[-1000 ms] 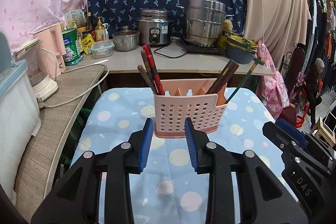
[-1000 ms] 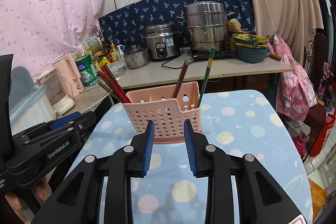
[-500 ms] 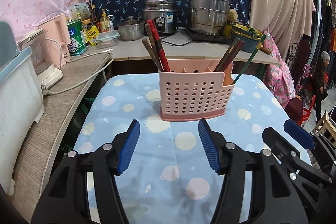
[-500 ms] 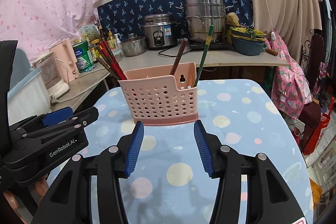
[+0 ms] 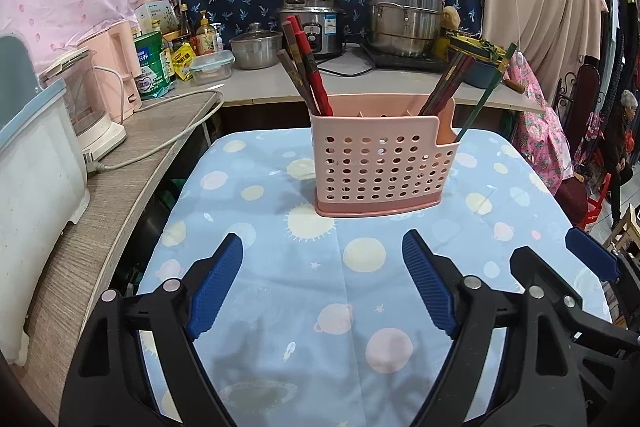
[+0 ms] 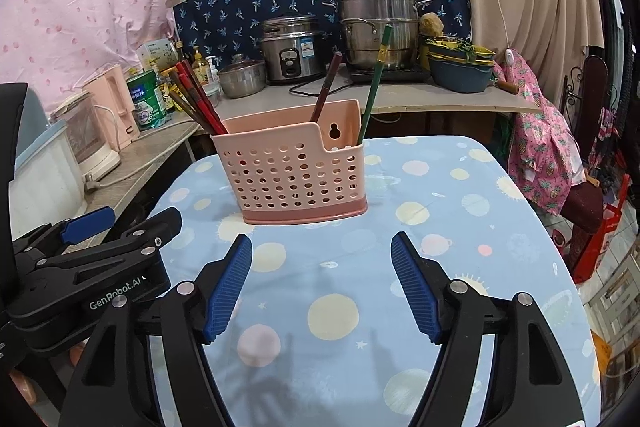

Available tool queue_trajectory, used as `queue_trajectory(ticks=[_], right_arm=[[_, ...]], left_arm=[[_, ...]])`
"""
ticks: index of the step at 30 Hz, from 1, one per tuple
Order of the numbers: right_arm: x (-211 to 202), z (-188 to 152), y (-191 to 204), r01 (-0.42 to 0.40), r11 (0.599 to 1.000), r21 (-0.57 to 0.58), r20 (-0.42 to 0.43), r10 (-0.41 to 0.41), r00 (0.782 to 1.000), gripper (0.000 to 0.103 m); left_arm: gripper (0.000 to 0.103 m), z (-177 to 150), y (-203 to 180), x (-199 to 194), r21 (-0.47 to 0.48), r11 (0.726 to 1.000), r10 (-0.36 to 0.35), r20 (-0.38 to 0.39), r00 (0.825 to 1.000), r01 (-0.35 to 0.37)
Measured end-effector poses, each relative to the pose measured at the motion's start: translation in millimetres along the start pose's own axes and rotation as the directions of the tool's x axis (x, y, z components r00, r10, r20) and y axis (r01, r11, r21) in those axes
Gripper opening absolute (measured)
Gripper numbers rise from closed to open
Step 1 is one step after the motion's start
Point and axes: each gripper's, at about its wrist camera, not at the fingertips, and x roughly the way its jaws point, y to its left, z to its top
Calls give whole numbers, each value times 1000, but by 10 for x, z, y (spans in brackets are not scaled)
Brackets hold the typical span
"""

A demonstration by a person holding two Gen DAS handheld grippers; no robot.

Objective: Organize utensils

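Note:
A pink perforated utensil holder stands upright on the blue planet-print tablecloth. Red and brown chopsticks lean out of its left compartment. More dark chopsticks and a green one lean at its right end. My left gripper hovers in front of the holder, its jaws opening wide with nothing between them. My right gripper is beside it, jaws also opening, nothing between them. Each gripper shows at the edge of the other's view.
A counter behind the table carries a rice cooker, a stacked steel steamer, a small pot and bowls. A side shelf on the left holds a blender, a cable and a white bin. A person sits far right.
Both grippers have opened from nearly shut to wide. Both have sunk a little toward the table, and the holder now sits higher in each view.

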Motion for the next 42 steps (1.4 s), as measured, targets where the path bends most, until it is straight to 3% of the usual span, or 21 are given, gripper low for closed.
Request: queue_trajectory(ticks=[9,23,42], right_arm=[[39,5,-45,46,999,-9,-3,-46,999,84],[76,-23,-50,73,997,-18,-10,-73,997,90],[116,-22,-49,81,997,-17,-16,-81,997,90]], left_arm=[[94,-21,37,48,-11,1000,21,-6,1000,-21],[95,-50,56,101,-21,999,39,-26,999,-40],[95,-15,65,109,1,998,58,-18,998,-58]])
